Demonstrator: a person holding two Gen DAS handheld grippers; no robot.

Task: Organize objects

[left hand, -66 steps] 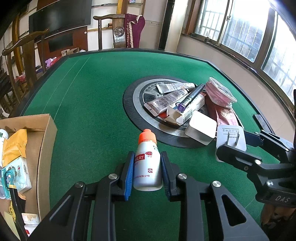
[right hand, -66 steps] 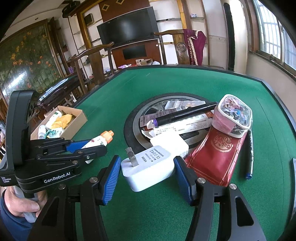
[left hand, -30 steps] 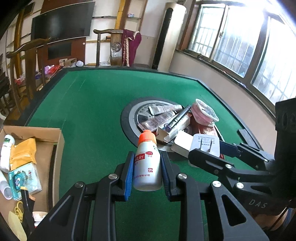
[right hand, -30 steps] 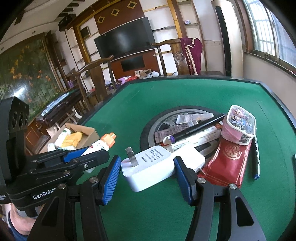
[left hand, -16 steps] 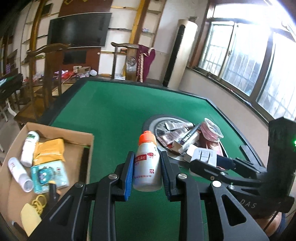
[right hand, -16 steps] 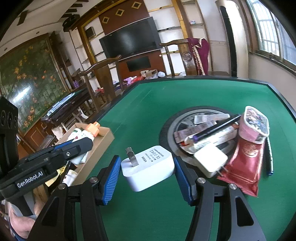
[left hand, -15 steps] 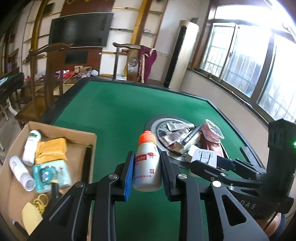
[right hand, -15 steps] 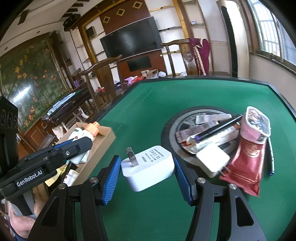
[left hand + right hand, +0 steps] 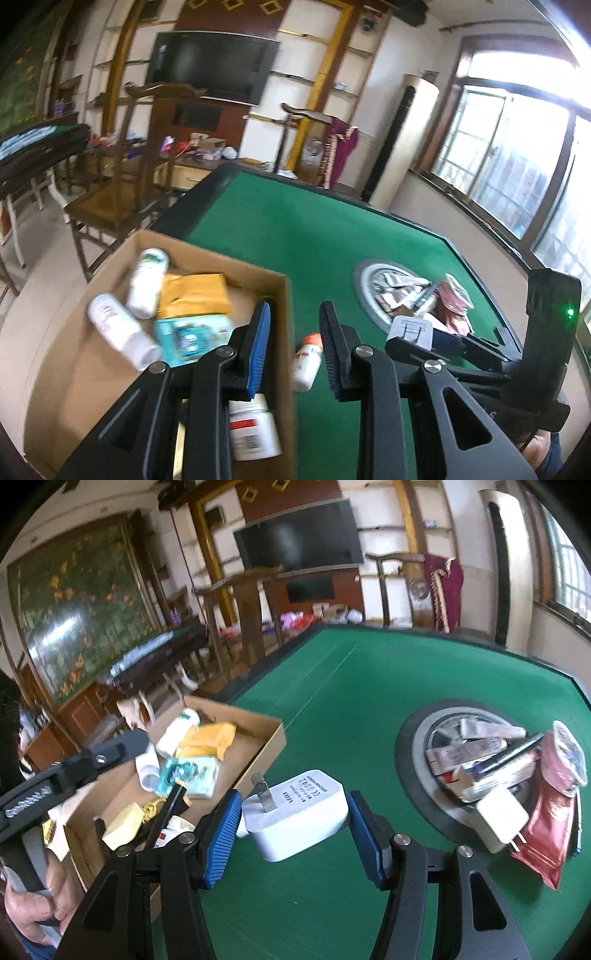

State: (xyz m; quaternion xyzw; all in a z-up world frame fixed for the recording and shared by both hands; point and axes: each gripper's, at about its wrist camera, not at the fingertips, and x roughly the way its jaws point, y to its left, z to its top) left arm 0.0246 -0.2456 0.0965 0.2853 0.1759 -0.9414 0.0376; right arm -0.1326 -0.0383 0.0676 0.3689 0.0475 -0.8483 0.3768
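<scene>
White plastic bottle with the orange cap (image 9: 306,363) isn't clamped. It shows blurred in the gap between the left gripper (image 9: 293,314) pads, low down, just right of the cardboard box (image 9: 221,266) wall and over the felt. Can't tell if it's actually resting there. Those tongs stand apart with nothing pressed between them.

The right gripper (image 9: 293,795) is squeezed onto a white charger plug (image 9: 295,816), prongs up, held over the felt between the box and the round tray (image 9: 417,746).

Box sits at the left edge of the table. I count two white bottles (image 9: 147,284) at its far left, one yellow packet (image 9: 194,295), one teal packet (image 9: 192,338), one white jar with a red label (image 9: 253,432) at the near end and a pale yellow block (image 9: 122,825).

The tray at right holds a heap: a second white charger (image 9: 502,819), a red pouch (image 9: 546,827), a pink lidded cup (image 9: 565,760), a black pen (image 9: 517,751) and some small cartons.

Table is green felt (image 9: 295,229) with a dark rim. Beyond it are wooden chairs (image 9: 122,158), a wall TV (image 9: 210,68), a big flower painting (image 9: 74,602) at left and windows (image 9: 517,177) at right. A hand (image 9: 33,904) grips the left tool's handle.
</scene>
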